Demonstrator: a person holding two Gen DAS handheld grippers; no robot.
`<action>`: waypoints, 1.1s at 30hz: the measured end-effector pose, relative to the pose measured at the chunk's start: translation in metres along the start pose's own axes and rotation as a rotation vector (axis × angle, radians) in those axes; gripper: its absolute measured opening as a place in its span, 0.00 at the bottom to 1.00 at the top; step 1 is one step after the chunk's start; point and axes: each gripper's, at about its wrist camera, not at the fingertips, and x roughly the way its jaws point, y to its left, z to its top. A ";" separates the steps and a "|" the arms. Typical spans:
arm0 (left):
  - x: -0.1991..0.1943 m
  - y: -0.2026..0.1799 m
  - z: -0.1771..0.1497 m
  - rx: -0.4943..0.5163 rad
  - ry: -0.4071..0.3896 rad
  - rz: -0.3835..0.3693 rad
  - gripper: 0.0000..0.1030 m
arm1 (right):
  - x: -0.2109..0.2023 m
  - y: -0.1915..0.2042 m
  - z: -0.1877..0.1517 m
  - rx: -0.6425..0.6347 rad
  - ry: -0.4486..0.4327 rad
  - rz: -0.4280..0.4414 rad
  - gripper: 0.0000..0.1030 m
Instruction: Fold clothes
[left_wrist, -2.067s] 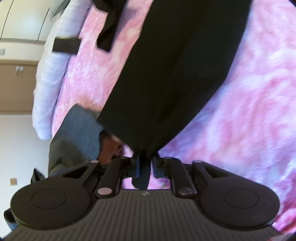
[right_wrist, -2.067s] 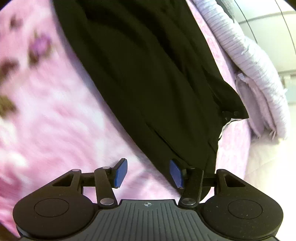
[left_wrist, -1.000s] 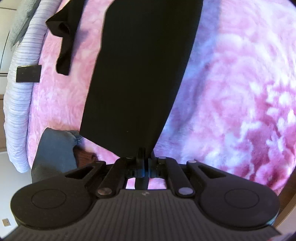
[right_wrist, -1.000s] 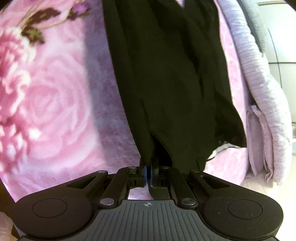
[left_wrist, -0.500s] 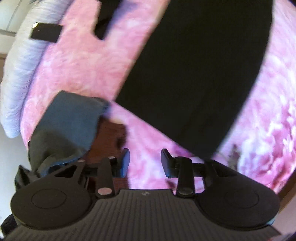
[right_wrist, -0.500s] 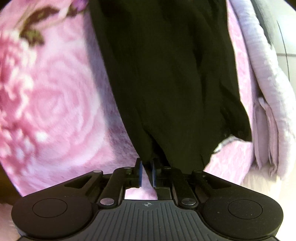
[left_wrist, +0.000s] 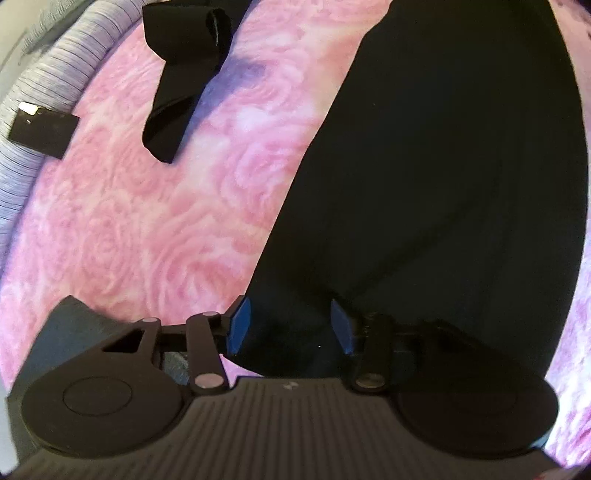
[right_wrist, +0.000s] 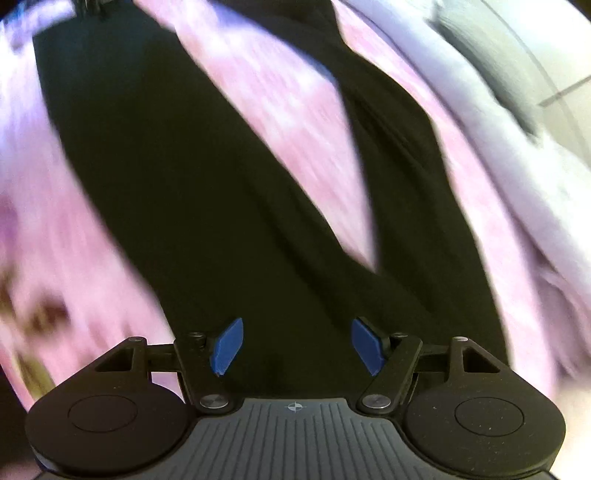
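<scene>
**Both claws released over the black garment**

The left gripper stands wide apart, its blue pads holding nothing, above the near edge of the long black cloth garment. The garment lies flat on the pink rose-patterned blanket, its long axis running from 6 toward 1 o'clock. The right gripper is likewise spread and empty above the same fabric, which forks toward 11 and 1 o'clock.

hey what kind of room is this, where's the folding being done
Most likely a bedroom, with the folding done on a bed. A black garment lies spread over a plush pink rose-patterned blanket, and a ribbed lilac pillow or rolled quilt runs along its edge. Pale panels beyond could be a wardrobe, but they are blurred.
</scene>
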 end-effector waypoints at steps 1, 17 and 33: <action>-0.001 0.003 -0.001 0.001 -0.002 -0.029 0.15 | 0.010 -0.001 0.017 0.001 -0.016 0.029 0.67; -0.034 0.031 -0.009 -0.067 -0.062 -0.057 0.46 | 0.130 -0.028 0.163 -0.149 -0.070 0.410 0.58; -0.021 0.051 -0.055 -0.731 0.072 -0.166 0.12 | 0.127 -0.017 0.156 -0.200 -0.100 0.415 0.59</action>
